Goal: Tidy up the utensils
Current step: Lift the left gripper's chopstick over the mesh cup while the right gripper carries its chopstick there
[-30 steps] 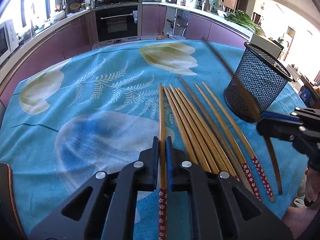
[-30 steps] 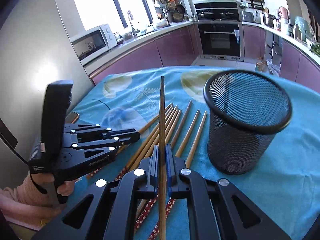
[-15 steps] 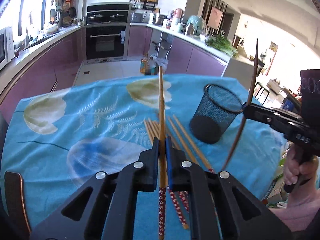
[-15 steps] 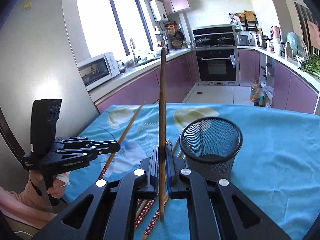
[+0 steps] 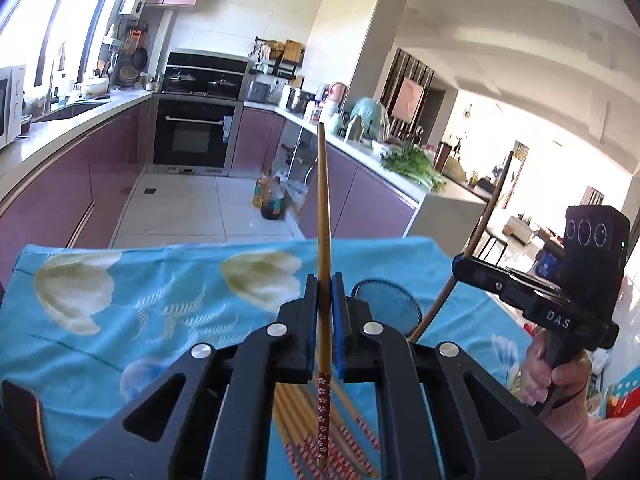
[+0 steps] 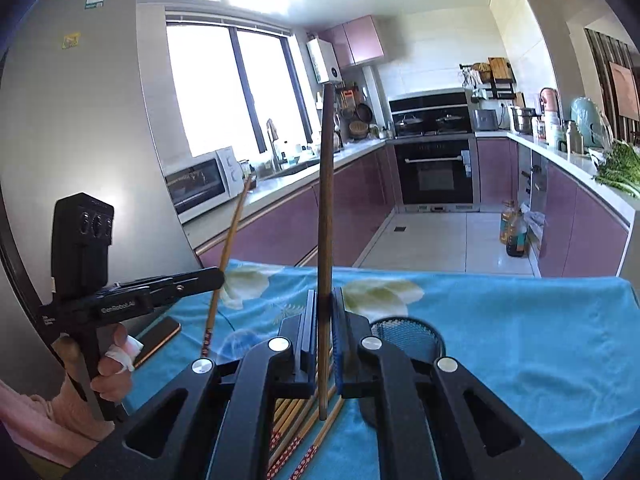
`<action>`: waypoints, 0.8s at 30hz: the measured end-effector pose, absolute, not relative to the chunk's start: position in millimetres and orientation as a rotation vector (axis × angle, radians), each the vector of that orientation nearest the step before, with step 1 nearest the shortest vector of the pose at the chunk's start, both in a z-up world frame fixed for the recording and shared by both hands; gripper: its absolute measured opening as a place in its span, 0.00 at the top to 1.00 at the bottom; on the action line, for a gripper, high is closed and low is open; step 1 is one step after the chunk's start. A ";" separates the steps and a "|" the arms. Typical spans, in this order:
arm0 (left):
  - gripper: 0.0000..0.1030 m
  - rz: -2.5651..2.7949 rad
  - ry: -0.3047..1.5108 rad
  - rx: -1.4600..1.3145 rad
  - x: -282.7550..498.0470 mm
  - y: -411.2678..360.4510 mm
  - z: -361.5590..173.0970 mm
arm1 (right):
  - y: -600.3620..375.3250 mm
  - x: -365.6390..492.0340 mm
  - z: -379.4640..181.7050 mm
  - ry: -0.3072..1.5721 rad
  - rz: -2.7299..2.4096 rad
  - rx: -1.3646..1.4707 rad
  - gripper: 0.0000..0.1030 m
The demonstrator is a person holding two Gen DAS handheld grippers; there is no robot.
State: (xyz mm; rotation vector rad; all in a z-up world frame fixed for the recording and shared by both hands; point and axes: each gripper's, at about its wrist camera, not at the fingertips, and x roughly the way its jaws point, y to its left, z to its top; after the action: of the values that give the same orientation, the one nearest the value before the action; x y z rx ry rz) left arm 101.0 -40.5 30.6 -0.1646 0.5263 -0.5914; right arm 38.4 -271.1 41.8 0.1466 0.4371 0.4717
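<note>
both grippers, left [image 5: 324, 300] and right [image 6: 325, 312], each clamping a chopstick [image 5: 323, 216], have risen above the table [image 5: 120, 280].

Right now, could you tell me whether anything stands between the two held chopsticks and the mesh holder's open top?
Nothing visible does. The left gripper and right gripper each clamp one chopstick above the table, and the mesh holder stands open-mouthed and apparently empty just beyond them.

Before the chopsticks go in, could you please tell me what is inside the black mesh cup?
Only the mesh cup's rim and upper inside wall show, and no chopstick stands above the rim. Its bottom is hidden behind the right tool in that view, and behind the left tool in the other.
</note>
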 end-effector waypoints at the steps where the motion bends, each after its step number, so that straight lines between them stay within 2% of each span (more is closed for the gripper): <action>1: 0.93 -0.599 0.515 -0.178 104.8 -45.4 33.8 | -273.9 39.7 44.7 0.429 0.465 0.143 0.94; 15: 0.93 -0.611 0.402 -0.196 159.4 -142.5 53.7 | -300.8 71.0 61.3 0.362 0.407 0.140 0.95; 24: 0.93 -0.573 0.480 -0.139 182.0 -175.5 14.4 | -300.0 95.9 32.7 0.479 0.400 0.139 0.95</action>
State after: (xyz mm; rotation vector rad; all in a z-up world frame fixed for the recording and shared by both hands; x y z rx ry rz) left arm 182.0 -175.5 14.4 -0.1390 0.4802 -0.5733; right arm 95.9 -300.0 32.7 0.1388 0.4793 0.3996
